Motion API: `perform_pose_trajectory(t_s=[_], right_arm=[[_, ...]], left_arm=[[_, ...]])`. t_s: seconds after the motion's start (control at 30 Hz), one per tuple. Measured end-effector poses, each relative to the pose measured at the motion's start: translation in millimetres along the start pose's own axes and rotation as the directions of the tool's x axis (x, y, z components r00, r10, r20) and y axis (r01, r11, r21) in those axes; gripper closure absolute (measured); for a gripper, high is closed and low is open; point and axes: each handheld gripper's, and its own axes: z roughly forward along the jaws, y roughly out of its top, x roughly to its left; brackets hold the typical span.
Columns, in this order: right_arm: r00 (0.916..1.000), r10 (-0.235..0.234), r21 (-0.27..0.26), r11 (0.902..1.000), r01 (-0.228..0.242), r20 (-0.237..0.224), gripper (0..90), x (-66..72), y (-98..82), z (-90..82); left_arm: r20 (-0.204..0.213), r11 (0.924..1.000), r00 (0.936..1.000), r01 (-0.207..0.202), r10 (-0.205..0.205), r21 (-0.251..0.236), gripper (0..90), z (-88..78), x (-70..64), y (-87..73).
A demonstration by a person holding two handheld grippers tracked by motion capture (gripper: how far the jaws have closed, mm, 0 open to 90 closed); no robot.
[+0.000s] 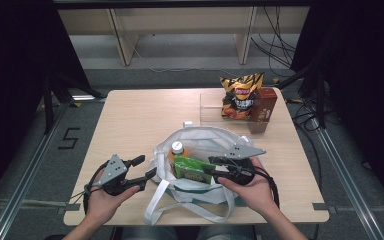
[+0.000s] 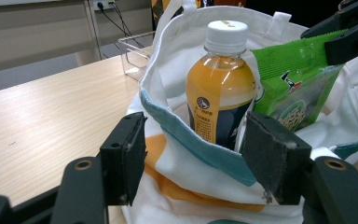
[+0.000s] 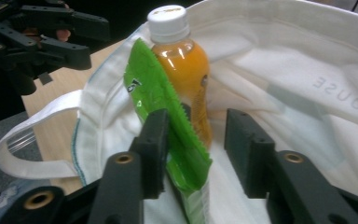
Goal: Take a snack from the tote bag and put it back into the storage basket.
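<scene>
The person's left hand is sitting near the table's front edge, holding the left gripper at the left side of a white canvas tote bag. In the left gripper view its jaws are standing wide on either side of the bag's teal-trimmed rim, one outside the cloth and one over the opening; whether the pads are pressing the cloth is hard to tell from here, though they look apart from it. Inside the bag an orange juice bottle with a white cap is standing upright, and just beside it a green snack packet is poking out on edge. The right gripper is reaching into the bag from the right, its jaws half open around the packet's serrated end, one pad touching it and the other clear. Farther back on the right, a chip bag and a brown box are standing beside a clear plastic tray
</scene>
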Motion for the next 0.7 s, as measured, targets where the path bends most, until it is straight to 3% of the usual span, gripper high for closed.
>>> perform_pose_trajectory(t_s=[0.17,0.3,0.37,0.43,0.6,0.7], right_arm=[[1.0000,0.004,-0.013,0.9999,-0.004,-0.006,76.0,1.4,-1.5,-0.1],[0.9996,-0.021,0.004,0.9998,0.021,-0.020,82.3,1.3,-1.2,-1.2],[0.9996,-0.010,0.012,0.9999,0.011,-0.027,82.7,2.5,-1.3,-1.0],[0.9993,0.000,0.010,1.0000,0.000,-0.037,81.4,3.9,-1.5,-0.8],[0.9983,0.022,-0.005,0.9997,-0.022,-0.054,67.3,5.7,-1.3,0.8],[0.9990,-0.013,0.001,0.9999,0.013,-0.044,61.7,4.8,-0.8,1.8]], left_arm=[[0.000,1.0000,1.0000,-0.001,0.001,0.003,38.6,0.4,-0.3,-0.2],[0.003,1.0000,1.0000,-0.002,0.002,0.003,38.6,1.2,-0.7,-0.4],[0.005,1.0000,1.0000,-0.001,0.001,0.005,38.6,1.4,-0.8,-0.6],[0.005,1.0000,1.0000,0.000,0.000,0.005,38.6,1.5,-0.9,-0.8],[0.005,1.0000,1.0000,0.002,-0.002,0.004,38.6,1.5,-0.7,-0.8],[0.004,1.0000,1.0000,0.003,-0.003,0.004,38.6,1.5,-0.4,-1.0]])
